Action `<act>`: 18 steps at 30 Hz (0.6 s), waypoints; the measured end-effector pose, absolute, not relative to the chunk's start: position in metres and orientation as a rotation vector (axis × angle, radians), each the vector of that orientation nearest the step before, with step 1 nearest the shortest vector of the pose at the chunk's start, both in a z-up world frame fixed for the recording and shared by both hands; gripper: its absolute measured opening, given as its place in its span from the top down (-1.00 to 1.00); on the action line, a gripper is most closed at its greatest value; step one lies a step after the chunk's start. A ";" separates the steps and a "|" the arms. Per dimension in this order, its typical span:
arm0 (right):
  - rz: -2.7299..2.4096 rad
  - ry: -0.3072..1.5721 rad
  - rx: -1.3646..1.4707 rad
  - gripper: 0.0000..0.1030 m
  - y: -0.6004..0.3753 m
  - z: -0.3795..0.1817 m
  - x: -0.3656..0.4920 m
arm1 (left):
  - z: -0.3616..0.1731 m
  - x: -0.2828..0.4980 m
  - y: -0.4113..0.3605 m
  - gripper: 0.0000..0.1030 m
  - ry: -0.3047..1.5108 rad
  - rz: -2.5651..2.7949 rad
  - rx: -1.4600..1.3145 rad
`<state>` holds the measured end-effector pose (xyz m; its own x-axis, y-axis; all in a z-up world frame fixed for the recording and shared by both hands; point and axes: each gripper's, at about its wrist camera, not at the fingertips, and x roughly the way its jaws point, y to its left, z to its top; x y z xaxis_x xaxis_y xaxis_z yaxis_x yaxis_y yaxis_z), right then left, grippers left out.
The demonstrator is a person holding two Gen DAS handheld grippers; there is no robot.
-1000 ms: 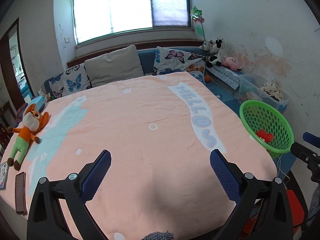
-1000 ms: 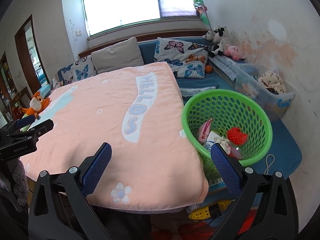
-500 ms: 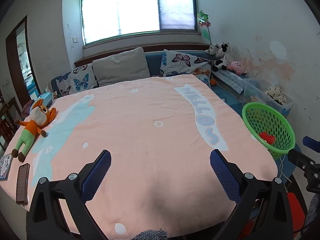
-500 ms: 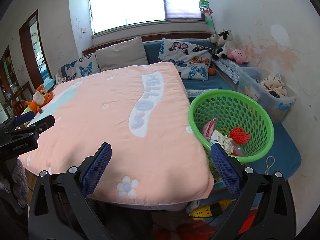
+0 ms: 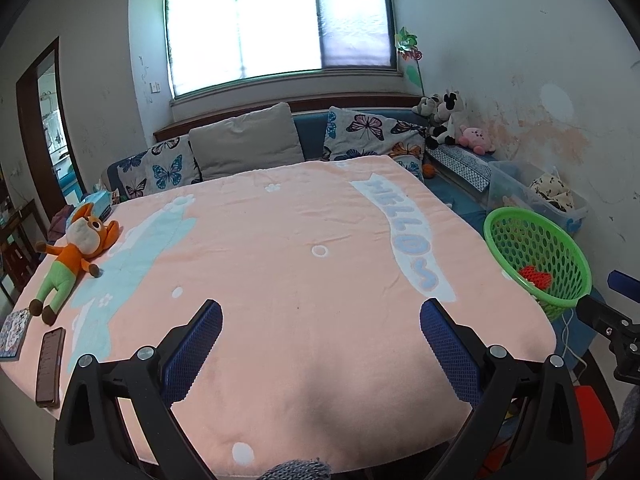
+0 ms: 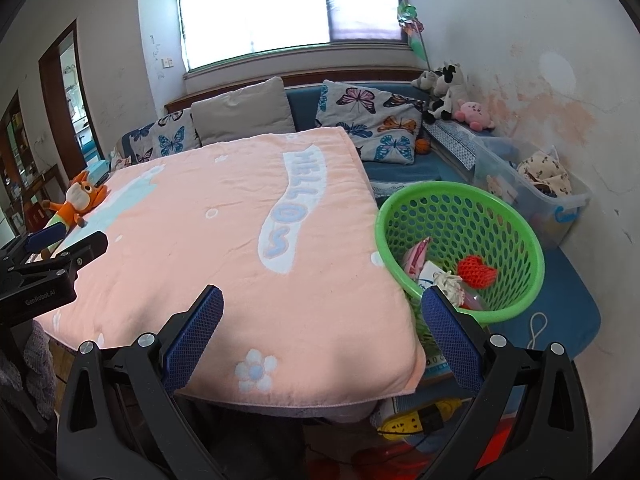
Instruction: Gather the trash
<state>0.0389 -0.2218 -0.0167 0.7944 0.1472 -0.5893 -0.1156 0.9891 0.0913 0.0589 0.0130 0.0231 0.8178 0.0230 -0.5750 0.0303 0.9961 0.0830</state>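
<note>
1. Far left on the tabletop (image 5: pixel 280 280), under a pink blanket (image 5: pixel 304 360): a phone (image 5: pixel 50 366) at the edge, a booklet (image 5: pixel 12 334) just beside it, a fox plush (image 5: pixel 72 256) further back.
2. We have the left tongs (image 5: pixel 320 356) spread wide with nothing between the pads (image 5: pixel 192 352), hanging over the near edge of the tabletop.
3. The middle of the blanket carries "HELLOS" lettering (image 5: pixel 404 236). We see no trash on it in either view.
4. We have the right tongs (image 6: pixel 322 340) spread wide too, empty, over the tabletop's near right corner. The right pad (image 6: pixel 450 344) overlaps the basket rim in its own view; contact we cannot tell.
5. The green basket (image 6: pixel 516 232) sits just beside the tabletop's right edge, below blanket level. The trash is inside: a pink wrapper (image 6: pixel 416 258), a white crumpled piece (image 6: pixel 448 280) and red foam netting (image 6: pixel 476 272).
6. Right of the basket is a clear bin (image 6: pixel 560 212) against the wall. Behind it a sofa (image 6: pixel 304 108) with butterfly cushions (image 6: pixel 372 120) and plush toys (image 6: pixel 448 88) in the corner.
7. Below the tabletop, near the right tongs, lies a yellow power strip (image 6: pixel 416 420).
</note>
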 end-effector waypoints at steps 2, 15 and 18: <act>0.143 0.638 0.052 -0.91 -0.222 -0.017 0.039 | 0.024 0.058 0.013 -0.86 0.611 -0.003 0.094; 0.142 0.638 0.058 -0.91 -0.222 -0.017 0.038 | 0.025 0.055 0.017 -0.86 0.605 -0.002 0.097; 0.142 0.638 0.057 -0.91 -0.222 -0.017 0.038 | 0.026 0.055 0.017 -0.86 0.605 -0.002 0.096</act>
